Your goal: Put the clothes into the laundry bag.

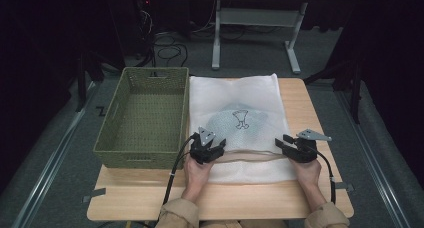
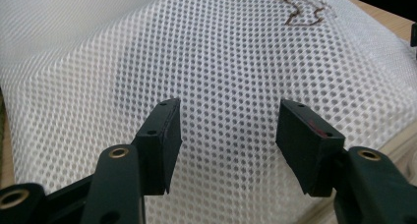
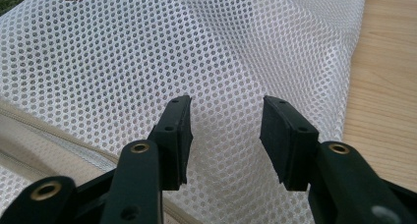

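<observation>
A: Where did we have the mesh bag (image 1: 240, 125)?

B: Flat on the table (image 1: 320, 188), its left edge against the green basket (image 1: 145, 115) at nine o'clock, a pale garment with a dark print (image 1: 241, 119) inside.

A: And our grippers?

B: At the bag's six o'clock edge, along its beige zipper (image 3: 59, 135). The left gripper (image 2: 228, 135) held its jaws apart over bare mesh, gripping nothing. The right gripper (image 3: 225, 135) sat at four o'clock, jaws likewise parted, mesh lying loose between them.
</observation>
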Action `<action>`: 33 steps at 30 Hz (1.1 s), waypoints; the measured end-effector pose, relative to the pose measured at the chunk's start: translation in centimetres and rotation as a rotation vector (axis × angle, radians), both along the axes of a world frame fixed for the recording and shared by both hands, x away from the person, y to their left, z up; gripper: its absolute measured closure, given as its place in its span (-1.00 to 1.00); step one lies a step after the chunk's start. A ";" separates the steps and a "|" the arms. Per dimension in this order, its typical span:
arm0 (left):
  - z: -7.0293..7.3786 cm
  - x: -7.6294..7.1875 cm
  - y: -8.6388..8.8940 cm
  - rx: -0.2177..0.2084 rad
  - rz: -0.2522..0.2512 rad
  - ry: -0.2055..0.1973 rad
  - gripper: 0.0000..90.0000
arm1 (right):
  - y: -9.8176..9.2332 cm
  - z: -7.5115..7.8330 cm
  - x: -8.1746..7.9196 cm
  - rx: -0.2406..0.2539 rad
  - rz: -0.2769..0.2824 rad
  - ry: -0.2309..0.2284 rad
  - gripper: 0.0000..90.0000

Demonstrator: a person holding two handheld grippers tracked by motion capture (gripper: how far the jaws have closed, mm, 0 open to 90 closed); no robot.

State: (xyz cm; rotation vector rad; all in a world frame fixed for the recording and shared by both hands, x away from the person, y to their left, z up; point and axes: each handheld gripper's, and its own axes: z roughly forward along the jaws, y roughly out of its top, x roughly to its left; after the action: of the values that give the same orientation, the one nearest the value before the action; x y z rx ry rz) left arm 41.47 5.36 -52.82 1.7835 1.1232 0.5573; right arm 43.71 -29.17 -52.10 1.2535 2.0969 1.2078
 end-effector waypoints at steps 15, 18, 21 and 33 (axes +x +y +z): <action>-1.1 0.2 0.6 -0.006 0.005 0.022 -0.07 | 0.6 -0.6 -0.2 -0.011 0.013 0.017 0.13; -1.2 0.3 0.7 -0.005 0.003 0.028 -0.08 | 0.6 -0.7 -0.3 -0.009 0.011 0.025 0.11; -1.3 0.3 0.8 -0.018 0.011 0.041 -0.10 | 0.7 -0.8 -0.5 -0.018 0.008 0.024 0.07; -1.3 0.0 0.8 -0.019 -0.003 0.039 -0.09 | 1.0 -0.8 -1.4 -0.046 0.011 -0.013 0.02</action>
State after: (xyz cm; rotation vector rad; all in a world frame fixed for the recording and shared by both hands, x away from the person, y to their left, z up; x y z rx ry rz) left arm 41.49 6.19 -54.10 1.7857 1.1491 0.5104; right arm 42.29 -28.15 -52.91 1.2120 2.1123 1.1629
